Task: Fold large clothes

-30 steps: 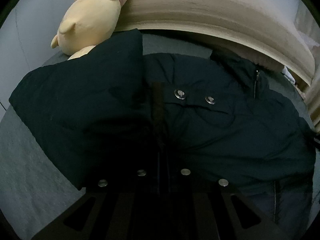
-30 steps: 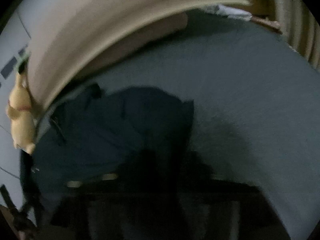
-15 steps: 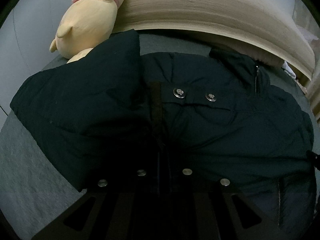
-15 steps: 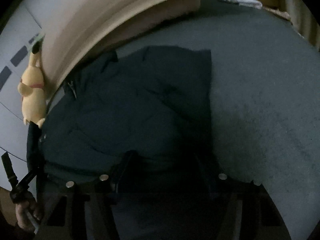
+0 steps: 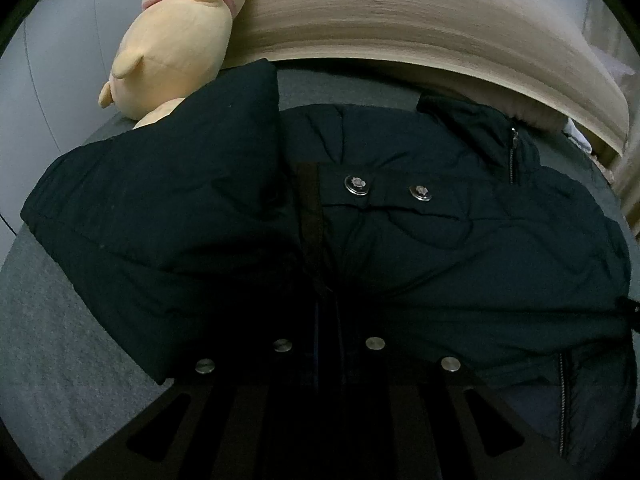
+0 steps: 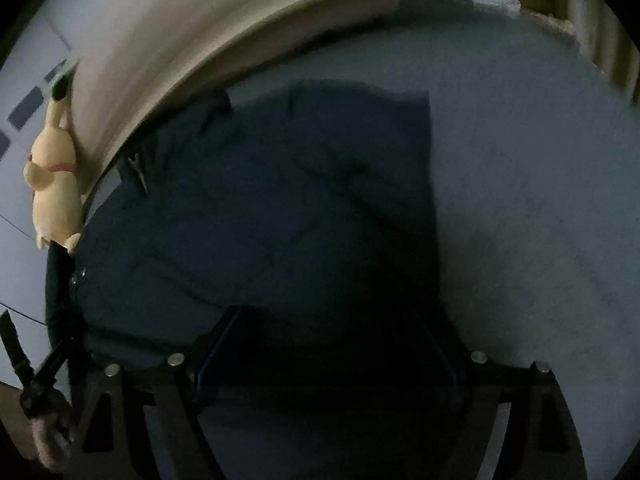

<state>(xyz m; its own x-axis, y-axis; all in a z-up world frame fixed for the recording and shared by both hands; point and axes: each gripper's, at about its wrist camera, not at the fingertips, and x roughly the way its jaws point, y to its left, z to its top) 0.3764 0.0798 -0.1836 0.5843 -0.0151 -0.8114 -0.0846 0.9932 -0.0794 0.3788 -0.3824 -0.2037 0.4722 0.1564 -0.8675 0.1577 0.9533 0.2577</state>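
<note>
A dark navy padded jacket (image 5: 400, 240) lies on a grey bed, its front up, with two metal snaps (image 5: 356, 184) and a zipper near the collar. A sleeve is folded over its left part. My left gripper (image 5: 326, 308) is shut on the jacket's dark front edge at the bottom middle. In the right wrist view the same jacket (image 6: 260, 208) fills the left and middle. My right gripper (image 6: 324, 332) is open, its fingers spread wide just above the jacket's near part.
A yellow plush toy (image 5: 176, 40) leans on the beige headboard (image 5: 400, 16) at the far left. Grey bed sheet (image 6: 520, 200) stretches to the right of the jacket. A hand holding the other gripper shows at the lower left (image 6: 44, 412).
My right gripper has opened and let go of the jacket part it carried, which now lies spread over the body. My left gripper has barely moved and stays shut.
</note>
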